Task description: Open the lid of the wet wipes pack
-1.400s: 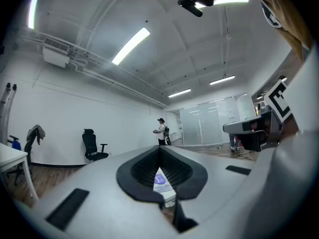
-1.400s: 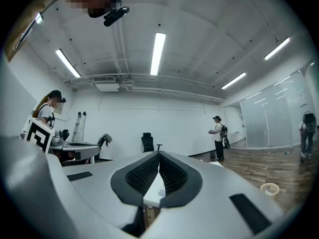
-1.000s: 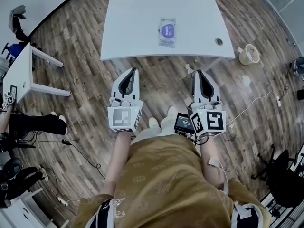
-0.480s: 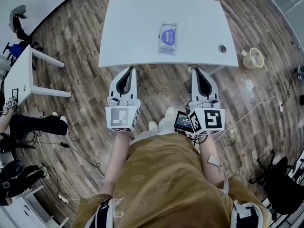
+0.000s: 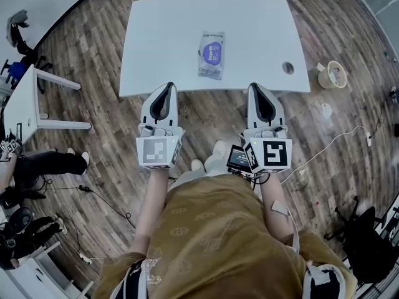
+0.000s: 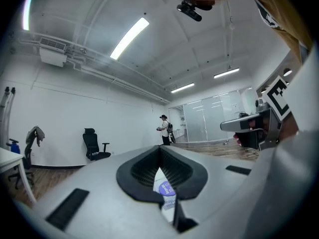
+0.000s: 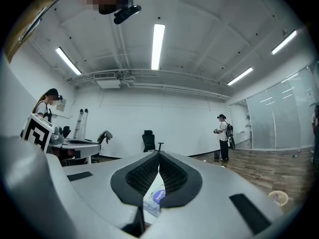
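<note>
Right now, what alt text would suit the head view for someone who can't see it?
Seen from above, a person holds the left gripper and right gripper, both shut, at the near edge of a white table. A wet wipes pack lies flat on it, untouched.

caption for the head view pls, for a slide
Both shut, left gripper and right gripper hover at the near edge of the table; wipes pack lies untouched ahead.

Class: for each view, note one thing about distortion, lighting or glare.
Head view: fisheye bows the edges of the white table; even light, the wet wipes pack sharp. Left gripper view: black corners, one ceiling strip light glaring. Right gripper view: black corners again, ceiling strip lights bright.
</note>
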Tool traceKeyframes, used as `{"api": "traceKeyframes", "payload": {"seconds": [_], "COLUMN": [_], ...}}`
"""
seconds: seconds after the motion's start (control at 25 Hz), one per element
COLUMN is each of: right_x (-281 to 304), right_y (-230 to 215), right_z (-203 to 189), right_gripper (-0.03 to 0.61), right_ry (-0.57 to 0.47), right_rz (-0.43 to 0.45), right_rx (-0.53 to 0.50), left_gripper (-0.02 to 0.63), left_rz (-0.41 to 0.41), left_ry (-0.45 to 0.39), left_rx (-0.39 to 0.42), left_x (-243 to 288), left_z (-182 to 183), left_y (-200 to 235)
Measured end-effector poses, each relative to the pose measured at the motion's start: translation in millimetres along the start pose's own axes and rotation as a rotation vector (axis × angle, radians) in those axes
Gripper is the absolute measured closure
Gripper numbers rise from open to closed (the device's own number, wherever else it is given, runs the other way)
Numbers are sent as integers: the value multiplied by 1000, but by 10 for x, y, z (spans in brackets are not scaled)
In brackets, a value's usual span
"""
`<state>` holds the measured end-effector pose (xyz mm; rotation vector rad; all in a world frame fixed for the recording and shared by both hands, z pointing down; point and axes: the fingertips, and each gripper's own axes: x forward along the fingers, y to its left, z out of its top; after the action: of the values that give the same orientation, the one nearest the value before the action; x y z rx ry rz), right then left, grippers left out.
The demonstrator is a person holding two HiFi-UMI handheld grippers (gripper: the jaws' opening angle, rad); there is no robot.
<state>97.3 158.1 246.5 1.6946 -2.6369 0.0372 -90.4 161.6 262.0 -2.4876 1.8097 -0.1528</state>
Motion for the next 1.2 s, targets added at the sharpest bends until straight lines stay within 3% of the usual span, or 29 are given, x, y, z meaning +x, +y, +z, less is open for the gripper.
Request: {"api": "traceKeyframes", "payload": {"seconds": [0.2, 0.92, 1.2], "right_x": [50, 195, 456], "right_y": [-358, -492, -634], "right_z": [-4, -8, -137], "right_gripper": [568, 568, 568], "right_ry": [-12, 19, 68], "right_rz": [-3, -48, -56], "right_rx": [-3, 7, 101], "left_gripper": [612, 612, 612], "left_rz": [8, 9, -11], "left_ry": [-6, -30, -29], "left_rx": [14, 13, -3], "left_x": [270, 483, 823], "left_z": [53, 141, 105], "left_y": [-194, -73, 47]}}
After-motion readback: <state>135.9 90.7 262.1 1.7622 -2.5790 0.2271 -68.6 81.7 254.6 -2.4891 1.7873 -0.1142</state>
